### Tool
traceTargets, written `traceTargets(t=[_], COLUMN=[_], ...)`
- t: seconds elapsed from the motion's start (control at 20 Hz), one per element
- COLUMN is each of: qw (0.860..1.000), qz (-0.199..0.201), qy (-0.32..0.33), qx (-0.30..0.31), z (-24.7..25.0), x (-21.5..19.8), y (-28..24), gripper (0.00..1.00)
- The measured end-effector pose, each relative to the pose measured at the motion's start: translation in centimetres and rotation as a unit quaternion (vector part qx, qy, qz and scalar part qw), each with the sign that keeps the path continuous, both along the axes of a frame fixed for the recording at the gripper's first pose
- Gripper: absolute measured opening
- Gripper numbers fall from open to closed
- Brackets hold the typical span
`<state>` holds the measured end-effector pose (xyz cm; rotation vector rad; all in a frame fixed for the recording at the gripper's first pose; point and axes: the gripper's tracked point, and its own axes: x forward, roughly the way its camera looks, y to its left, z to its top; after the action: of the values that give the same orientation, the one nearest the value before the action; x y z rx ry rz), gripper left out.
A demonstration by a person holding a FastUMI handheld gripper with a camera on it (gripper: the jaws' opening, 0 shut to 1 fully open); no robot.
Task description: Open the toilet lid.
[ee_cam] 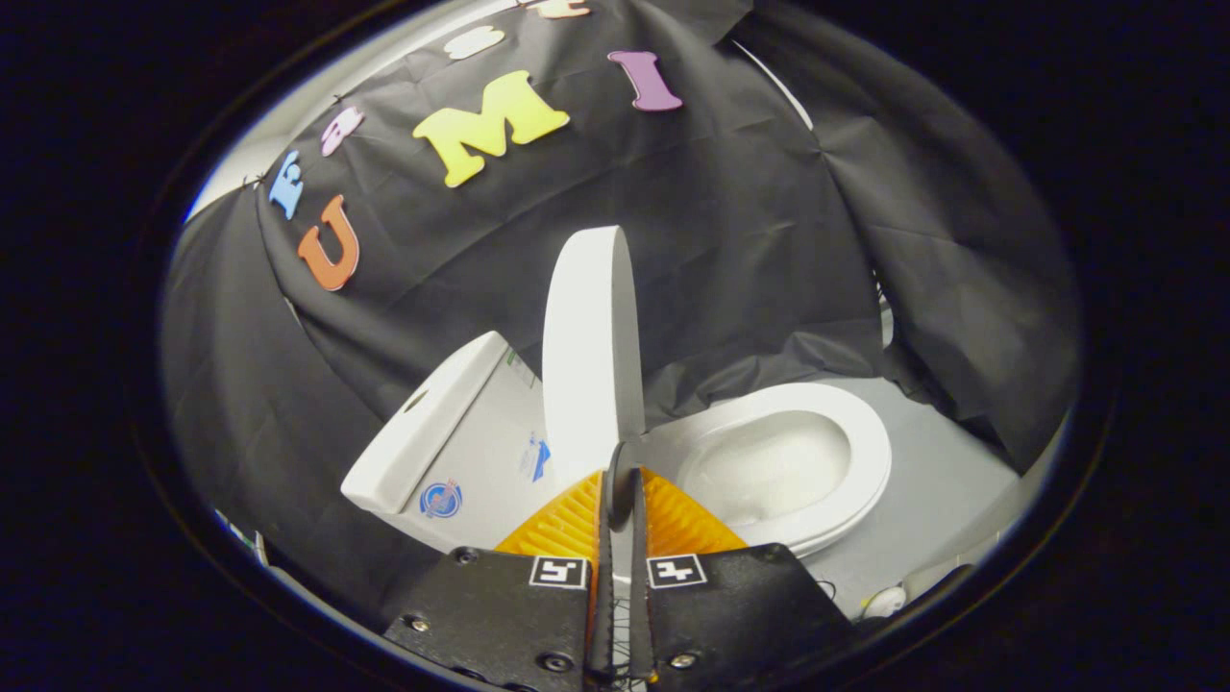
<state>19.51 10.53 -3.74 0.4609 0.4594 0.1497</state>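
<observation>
Lid (pixel 588 346) upright between tank (pixel 423 432) and bowl (pixel 798 461), just beyond tool (pixel 622 471) fingertips.

— Where does the camera sit?
— On the gripper (pixel 623 459), looking forward along its two fingers, which stand closed together at the foot of the view.
— Which way does it face?
— Slightly downward and tilted, toward the toilet lid (pixel 588 346), seen edge-on and upright just ahead of the fingertips, with the bowl (pixel 783 461) beyond.
— How near?
— Close; the black cloth wall (pixel 730 250) rises right behind.

Black cloth wall (pixel 730 259) drapes behind; grey floor (pixel 947 471) lies below.
</observation>
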Motion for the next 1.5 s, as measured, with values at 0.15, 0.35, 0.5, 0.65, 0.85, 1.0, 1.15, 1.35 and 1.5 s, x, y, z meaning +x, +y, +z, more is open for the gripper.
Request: traceTargets(t=[0.15,0.35,0.5,0.65,0.85,1.0,1.15,1.35,1.5], qw=[1.0,0.999,0.999,0.999,0.998,0.997,0.996,0.995,0.995], qz=[0.002,0.003,0.009,0.009,0.011,0.015,0.02,0.026,0.032], qy=[-0.002,-0.006,-0.005,-0.003,-0.004,-0.002,-0.002,-0.003,-0.002], qx=[-0.013,-0.038,-0.045,-0.051,-0.066,-0.08,-0.086,-0.092,-0.093], z=[0.6,1.1,1.4,1.6,1.8,1.9,2.1,2.1,2.0], x=[0.0,0.0,0.1,0.3,0.2,0.3,0.2,0.2,0.1], y=[1.4,3.1,4.4,5.6,7.2,8.2,9.2,10.4,11.1], gripper=[0.1,0.1,0.1,0.1,0.1,0.1,0.1,0.1,0.1])
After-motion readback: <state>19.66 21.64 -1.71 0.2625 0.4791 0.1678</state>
